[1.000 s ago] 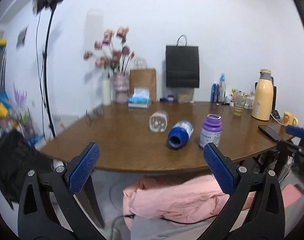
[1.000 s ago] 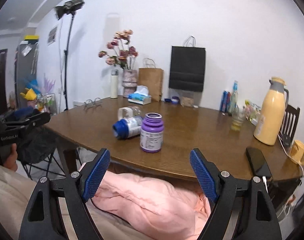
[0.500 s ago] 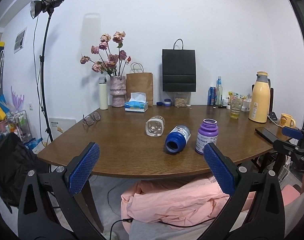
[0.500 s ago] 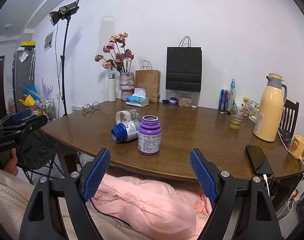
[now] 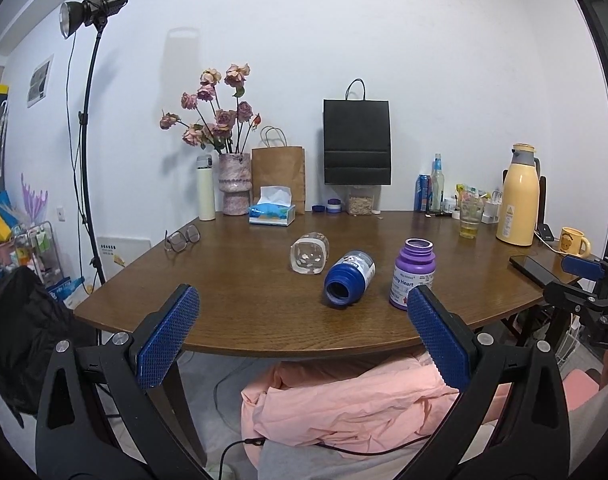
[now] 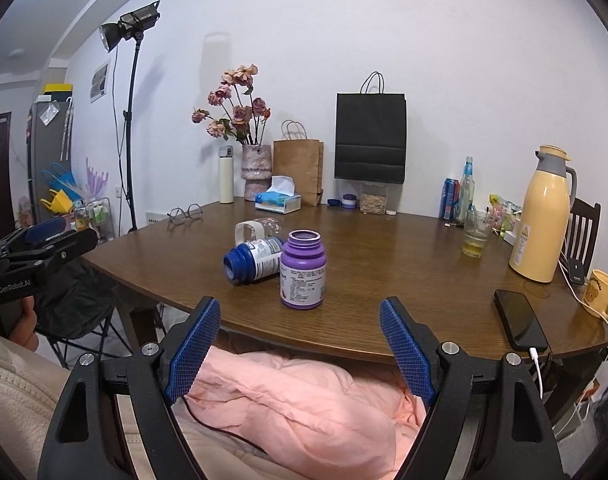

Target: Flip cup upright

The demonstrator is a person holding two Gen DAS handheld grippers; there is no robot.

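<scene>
Left claw [image 5: 302,330]: wide, empty, short of table [image 5: 232,304]. Right claw [image 6: 300,340]: wide, empty. Blue cup [image 5: 349,278]: on side, ahead of left claw, mouth toward me, beside upright purple bottle [image 5: 413,274]. I'd judge: grip body crosswise, tip mouth upward, clear purple bottle.

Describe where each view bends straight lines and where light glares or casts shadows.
Left wrist view: the fisheye curves the table edge and darkens the corners; the lamp throws the flowers' shadow on the wall. Right wrist view: same curving, soft glare on the tabletop beside the yellow flask.
</scene>
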